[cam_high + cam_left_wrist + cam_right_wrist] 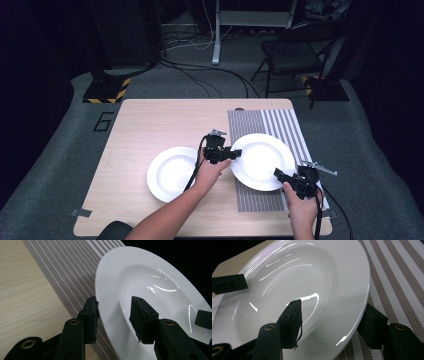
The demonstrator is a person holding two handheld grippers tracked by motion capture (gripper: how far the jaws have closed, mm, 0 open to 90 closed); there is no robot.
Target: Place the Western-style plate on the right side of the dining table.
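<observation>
Gripping one white plate by opposite rims: left tongs, right tongs; second plate apart.

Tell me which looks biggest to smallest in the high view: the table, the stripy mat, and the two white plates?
1. Table
2. Stripy mat
3. The two plates: the one on the mat looks a bit bigger than the one on the bare wood, but it seems lifted nearer the camera, so call them even.
</observation>
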